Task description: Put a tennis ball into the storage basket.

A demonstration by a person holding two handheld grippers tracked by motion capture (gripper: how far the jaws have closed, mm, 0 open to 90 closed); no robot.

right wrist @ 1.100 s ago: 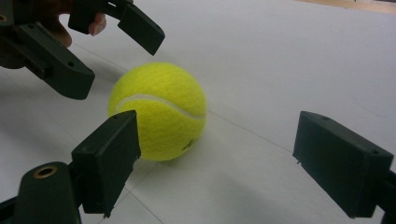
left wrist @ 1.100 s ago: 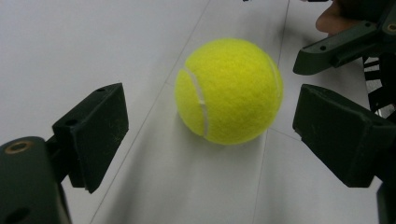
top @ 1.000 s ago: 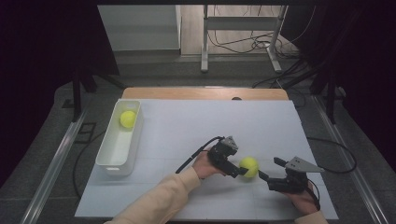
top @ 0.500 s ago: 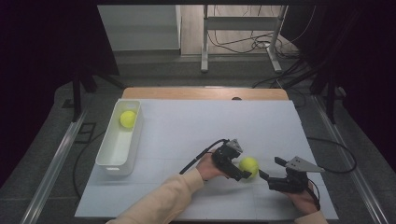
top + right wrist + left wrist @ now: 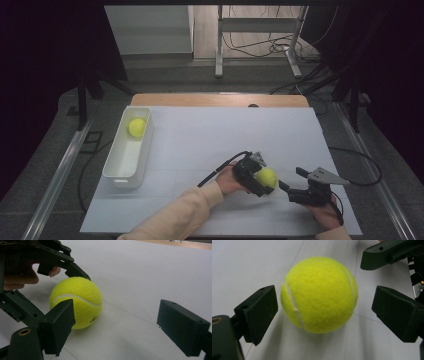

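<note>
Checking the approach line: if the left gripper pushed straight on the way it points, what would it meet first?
The tennis ball: it lies between the open jaws of the left gripper, which have just been opening.

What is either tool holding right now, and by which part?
Nothing is held. The tennis ball sits on the table between the left tool's just-opened jaws, untouched; the right tool is open too.

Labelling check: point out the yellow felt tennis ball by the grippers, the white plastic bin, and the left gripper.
yellow felt tennis ball (image 5: pixel 319 293), left gripper view, centre of felt.
white plastic bin (image 5: pixel 113 162), high view, left wall.
left gripper (image 5: pixel 324 306), left gripper view, midway between its open jaws.
</note>
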